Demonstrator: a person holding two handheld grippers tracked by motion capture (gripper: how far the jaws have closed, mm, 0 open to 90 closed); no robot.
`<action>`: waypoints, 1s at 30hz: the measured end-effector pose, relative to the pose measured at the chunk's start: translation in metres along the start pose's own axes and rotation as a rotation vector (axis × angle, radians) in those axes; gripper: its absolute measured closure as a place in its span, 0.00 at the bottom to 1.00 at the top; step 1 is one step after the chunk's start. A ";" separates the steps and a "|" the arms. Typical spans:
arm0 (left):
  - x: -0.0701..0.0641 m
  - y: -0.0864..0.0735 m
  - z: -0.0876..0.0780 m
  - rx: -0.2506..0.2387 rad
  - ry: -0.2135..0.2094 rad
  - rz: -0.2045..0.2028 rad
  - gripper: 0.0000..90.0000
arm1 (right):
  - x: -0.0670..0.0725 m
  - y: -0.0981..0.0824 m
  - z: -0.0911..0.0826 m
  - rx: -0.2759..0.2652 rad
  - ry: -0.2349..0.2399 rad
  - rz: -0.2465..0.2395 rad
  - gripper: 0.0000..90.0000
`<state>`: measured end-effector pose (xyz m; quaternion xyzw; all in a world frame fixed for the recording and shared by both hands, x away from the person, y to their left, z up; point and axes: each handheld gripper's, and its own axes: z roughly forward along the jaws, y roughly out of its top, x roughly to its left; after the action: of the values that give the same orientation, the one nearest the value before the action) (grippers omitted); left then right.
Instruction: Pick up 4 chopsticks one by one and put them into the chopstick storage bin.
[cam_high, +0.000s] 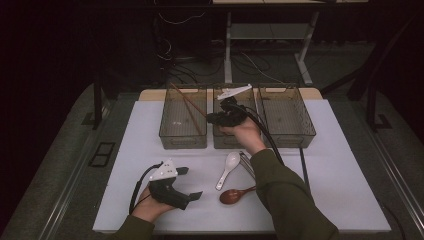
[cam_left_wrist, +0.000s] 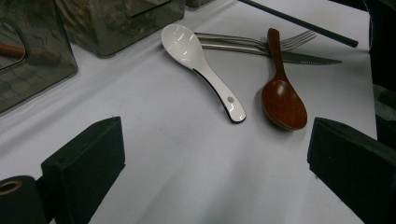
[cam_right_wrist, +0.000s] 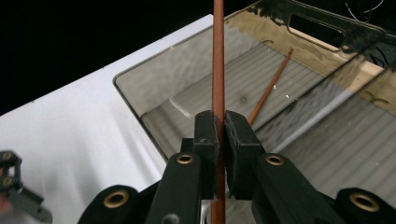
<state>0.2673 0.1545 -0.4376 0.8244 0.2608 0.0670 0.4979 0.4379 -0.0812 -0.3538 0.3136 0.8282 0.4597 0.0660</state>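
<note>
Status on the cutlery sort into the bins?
Done: one chopstick already lies in the left bin. In hand: the right gripper is shut on a second chopstick over that bin. Left: white spoon, wooden spoon, fork and knife lie on the table; the left gripper is open beside them.

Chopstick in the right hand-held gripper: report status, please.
Right hand-held gripper shut on chopstick, over left bin. Second chopstick already inside. Left hand-held gripper open, idle. Nothing in the way.
</note>
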 end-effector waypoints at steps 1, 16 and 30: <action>0.000 0.000 0.000 0.000 0.000 0.001 0.04 | 0.001 0.002 0.003 -0.003 0.000 -0.005 0.92; 0.000 0.000 -0.001 -0.007 -0.006 -0.004 0.04 | 0.017 0.027 0.050 -0.019 -0.008 -0.004 0.92; 0.000 0.001 -0.001 -0.016 -0.011 -0.006 0.04 | 0.013 0.024 0.083 0.036 -0.041 0.015 0.92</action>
<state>0.2676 0.1551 -0.4369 0.8201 0.2598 0.0631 0.5059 0.4713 -0.0043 -0.3798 0.3305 0.8324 0.4387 0.0738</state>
